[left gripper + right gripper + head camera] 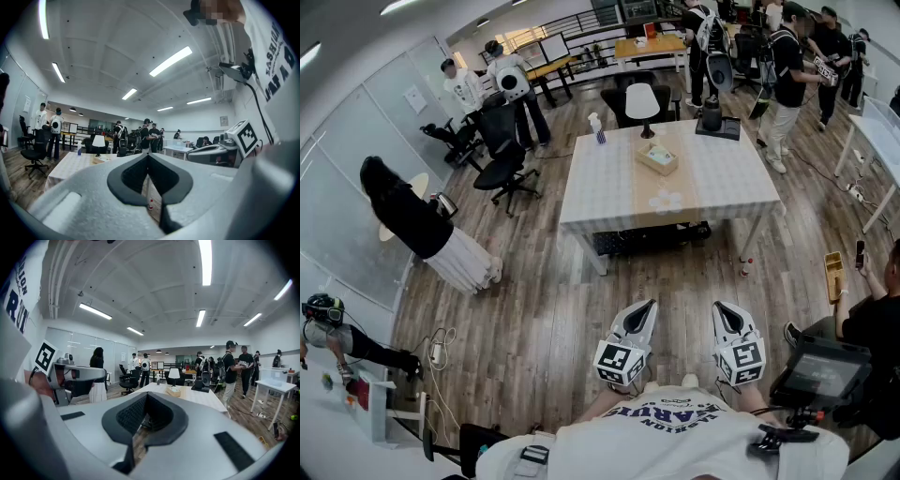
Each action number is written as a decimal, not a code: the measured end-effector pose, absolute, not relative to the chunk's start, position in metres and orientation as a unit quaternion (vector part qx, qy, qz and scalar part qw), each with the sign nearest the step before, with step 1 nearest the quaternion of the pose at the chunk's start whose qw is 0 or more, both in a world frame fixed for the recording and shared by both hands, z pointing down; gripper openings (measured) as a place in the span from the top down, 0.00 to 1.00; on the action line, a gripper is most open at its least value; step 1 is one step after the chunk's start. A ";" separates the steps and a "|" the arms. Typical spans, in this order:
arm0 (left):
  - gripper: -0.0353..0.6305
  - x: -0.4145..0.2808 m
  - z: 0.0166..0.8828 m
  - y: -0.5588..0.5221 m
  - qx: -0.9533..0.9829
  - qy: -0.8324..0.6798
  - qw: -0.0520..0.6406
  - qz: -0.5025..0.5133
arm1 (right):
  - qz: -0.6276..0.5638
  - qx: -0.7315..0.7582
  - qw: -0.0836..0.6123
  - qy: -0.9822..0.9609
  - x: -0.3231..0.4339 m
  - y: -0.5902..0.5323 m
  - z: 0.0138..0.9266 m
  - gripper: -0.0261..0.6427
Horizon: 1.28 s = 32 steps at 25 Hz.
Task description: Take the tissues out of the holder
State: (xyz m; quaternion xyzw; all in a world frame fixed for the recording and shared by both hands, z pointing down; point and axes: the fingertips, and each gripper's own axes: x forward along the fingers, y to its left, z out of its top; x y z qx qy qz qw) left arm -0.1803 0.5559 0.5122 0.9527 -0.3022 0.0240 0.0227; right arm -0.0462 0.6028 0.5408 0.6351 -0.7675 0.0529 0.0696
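Observation:
The tissue holder [657, 157], a light wooden box with a white tissue at its top, stands on the far half of a white table [609, 192] across the room. It also shows small in the left gripper view [100, 159] and the right gripper view [173, 391]. Both grippers are held close to my body, well short of the table. My left gripper [649, 306] is shut with nothing between its black pads [140, 176]. My right gripper [718, 307] is likewise shut and empty, its pads [136, 413] meeting at the tip.
On the table also stand a white lamp [641, 101], a spray bottle [599, 129] and a black device [712, 117]. Wooden floor lies between me and the table. A black office chair [504, 169] stands left of it. Several people stand around; one sits at my right [872, 319].

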 end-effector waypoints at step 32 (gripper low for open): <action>0.94 -0.119 0.537 0.533 0.939 -0.343 0.016 0.030 | 0.064 0.595 0.068 -0.799 0.029 0.555 0.569 0.95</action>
